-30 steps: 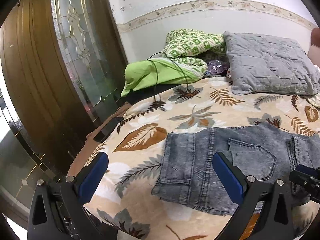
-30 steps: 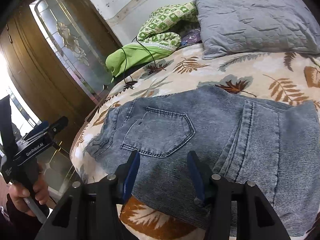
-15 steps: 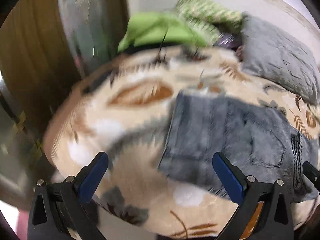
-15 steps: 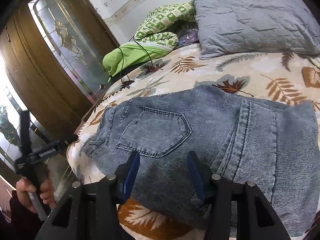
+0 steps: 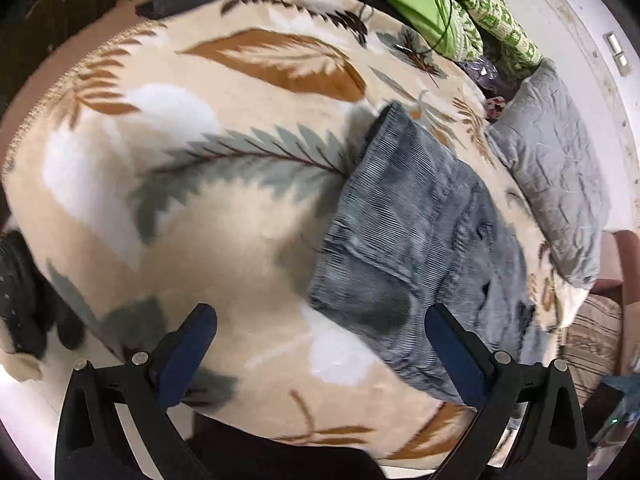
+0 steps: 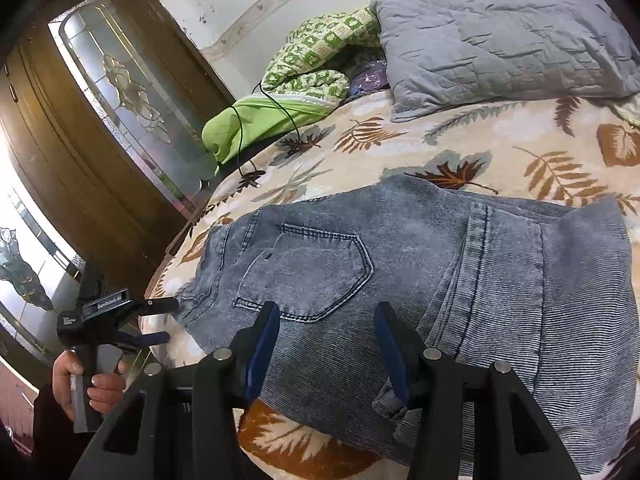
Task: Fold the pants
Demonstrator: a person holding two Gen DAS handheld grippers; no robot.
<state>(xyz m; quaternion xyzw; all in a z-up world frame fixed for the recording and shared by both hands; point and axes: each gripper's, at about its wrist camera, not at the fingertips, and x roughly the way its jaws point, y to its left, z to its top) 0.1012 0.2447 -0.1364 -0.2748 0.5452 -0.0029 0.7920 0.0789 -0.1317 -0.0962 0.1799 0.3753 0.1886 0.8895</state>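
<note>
**Both grippers at the near edge of the jeans**

The faded grey-blue denim pants lie folded on the cream leaf-patterned blanket, back pocket up, near the bed's front edge. The right gripper hovers over their near hem, blue-padded jaws partly apart and gripping nothing. The left gripper, tilted steeply down, has its jaws spread wide beside the pants' waistband corner. A quilted grey pillow sits behind.

Only readable text: white "GenRobot.AI" on the black body of the left gripper; smaller label beside it too blurred.
</note>
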